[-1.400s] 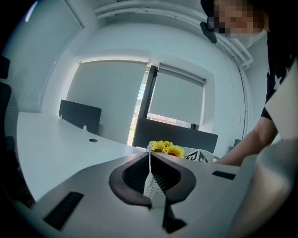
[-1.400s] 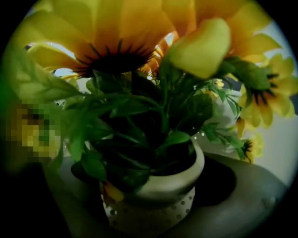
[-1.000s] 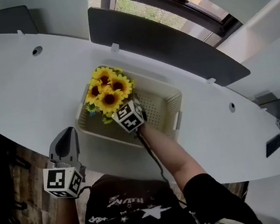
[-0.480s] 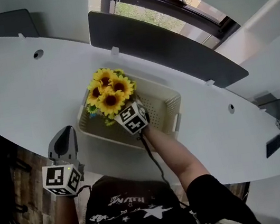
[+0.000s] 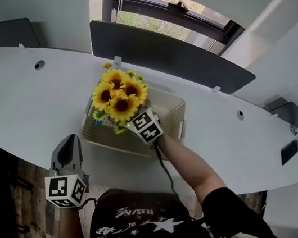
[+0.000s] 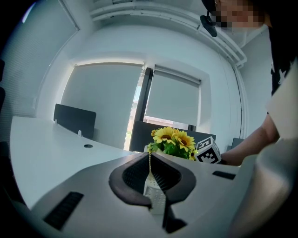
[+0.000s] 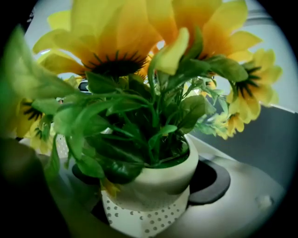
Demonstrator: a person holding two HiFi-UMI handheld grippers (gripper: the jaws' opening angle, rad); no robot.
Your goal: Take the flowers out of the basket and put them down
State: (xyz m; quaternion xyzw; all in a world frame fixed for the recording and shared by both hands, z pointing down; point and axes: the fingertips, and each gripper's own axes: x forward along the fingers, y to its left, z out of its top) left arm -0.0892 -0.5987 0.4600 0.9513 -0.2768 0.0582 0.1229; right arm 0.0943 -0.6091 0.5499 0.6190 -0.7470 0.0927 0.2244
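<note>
While we hold the right gripper (image 5: 133,119) over the basket (image 5: 175,112), its jaws pinch the white pot (image 7: 156,179) of the flowers (image 5: 117,94). In the right gripper view the pot sits snug between the dark pads (image 7: 213,181). We see the flowers upright over the basket's left end, yellow heads on top and green leaves close to that camera. We can't tell if the pot's base is clear of the basket floor. The basket sits on the desk (image 5: 14,99), about midway along it and close to the near edge, and the dark divider panel (image 5: 166,55) runs along the far edge behind it. We hold the left gripper (image 5: 68,146) at the desk's near edge, left of the basket and apart from it. Its jaws are pressed together with nothing between them. The right forearm (image 5: 186,166) reaches in across the near edge.
</note>
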